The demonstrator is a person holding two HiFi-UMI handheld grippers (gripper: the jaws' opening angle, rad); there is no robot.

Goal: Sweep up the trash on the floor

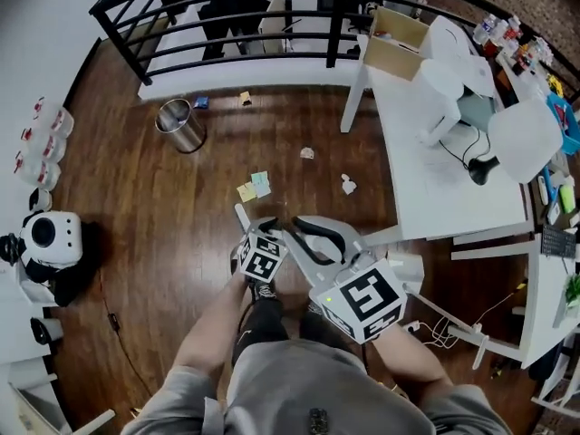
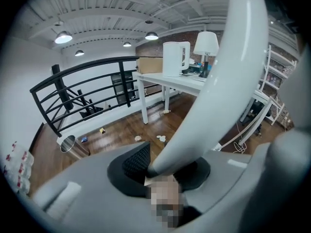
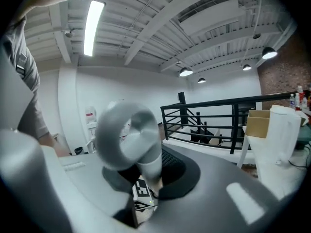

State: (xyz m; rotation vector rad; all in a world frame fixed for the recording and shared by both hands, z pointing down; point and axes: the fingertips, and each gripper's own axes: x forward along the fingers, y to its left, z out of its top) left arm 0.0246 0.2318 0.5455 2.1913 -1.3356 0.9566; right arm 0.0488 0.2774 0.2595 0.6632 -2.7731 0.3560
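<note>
Scraps of trash lie on the wooden floor: sticky notes (image 1: 255, 186), two crumpled papers (image 1: 307, 153) (image 1: 349, 185), and small bits (image 1: 245, 98) by the railing. The crumpled papers (image 2: 161, 139) also show in the left gripper view. A long white handle (image 2: 209, 91) stands between the jaws of my left gripper (image 2: 163, 174) (image 1: 256, 234); it leans on one pad, with a dark gap on its other side. My right gripper (image 3: 150, 176) (image 1: 313, 247) is shut on a grey handle with a looped end (image 3: 129, 135) (image 1: 317, 232). Both grippers are close together in front of the person's body.
A steel waste bin (image 1: 179, 125) (image 2: 73, 147) stands at the far left of the trash. A white table (image 1: 426, 179) with a cardboard box (image 1: 396, 42) is on the right. A black railing (image 1: 227, 25) closes the far side. White cables (image 1: 439, 332) lie by the table leg.
</note>
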